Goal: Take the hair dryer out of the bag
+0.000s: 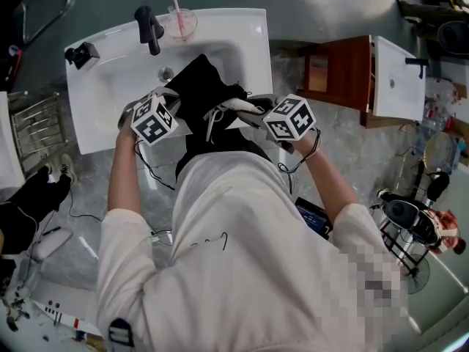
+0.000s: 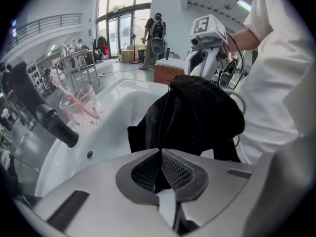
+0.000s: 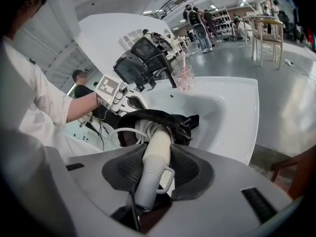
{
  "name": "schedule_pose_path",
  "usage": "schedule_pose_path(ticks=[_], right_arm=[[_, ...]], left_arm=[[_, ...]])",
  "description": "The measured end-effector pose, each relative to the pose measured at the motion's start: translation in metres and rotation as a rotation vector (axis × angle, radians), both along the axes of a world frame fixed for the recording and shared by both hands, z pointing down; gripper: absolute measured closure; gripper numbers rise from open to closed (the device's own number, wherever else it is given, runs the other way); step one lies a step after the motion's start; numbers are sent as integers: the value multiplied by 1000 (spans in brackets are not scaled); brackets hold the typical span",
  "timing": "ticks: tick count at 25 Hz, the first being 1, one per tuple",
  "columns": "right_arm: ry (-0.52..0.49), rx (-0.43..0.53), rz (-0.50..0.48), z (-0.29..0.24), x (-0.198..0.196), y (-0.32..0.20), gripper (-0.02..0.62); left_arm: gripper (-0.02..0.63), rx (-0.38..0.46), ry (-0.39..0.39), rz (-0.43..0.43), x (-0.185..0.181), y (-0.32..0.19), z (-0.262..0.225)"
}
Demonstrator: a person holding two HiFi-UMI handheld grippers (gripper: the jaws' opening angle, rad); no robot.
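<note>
While the hair dryer (image 3: pixel 156 158) is sticking handle-first out of the black bag (image 3: pixel 148 115) lying over the sink's (image 1: pixel 234 35) near rim, the right gripper (image 3: pixel 157 154) is clamping its white handle between half-open jaws. The left gripper (image 2: pixel 161 154), on the bag's left, is pinching bag fabric, jaws nearly together.

The head view looks steeply down from above the person (image 1: pixel 242 270) onto the white sink (image 1: pixel 242 31) and the black bag (image 1: pixel 201 86) in it. The left gripper view rides close behind its own jaws, facing across the basin to the right gripper (image 2: pixel 210 73). The right gripper view faces back toward the left gripper (image 3: pixel 129 101). All three share the bag.
</note>
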State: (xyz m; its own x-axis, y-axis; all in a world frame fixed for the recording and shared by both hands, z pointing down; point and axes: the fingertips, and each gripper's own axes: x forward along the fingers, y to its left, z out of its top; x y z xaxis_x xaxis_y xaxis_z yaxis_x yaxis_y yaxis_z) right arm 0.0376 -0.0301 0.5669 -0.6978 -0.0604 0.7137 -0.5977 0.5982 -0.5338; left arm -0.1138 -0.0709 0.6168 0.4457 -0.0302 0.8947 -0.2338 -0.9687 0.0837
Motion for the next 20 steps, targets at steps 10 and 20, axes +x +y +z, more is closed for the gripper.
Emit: schedule_pose_path(ticks=[10, 20], right_arm=[[-88, -53, 44, -2, -10, 6, 449], [-147, -48, 34, -6, -19, 9, 449]], left_arm=[[577, 96, -67, -82, -5, -24, 17], [577, 92, -56, -138, -5, -33, 24]])
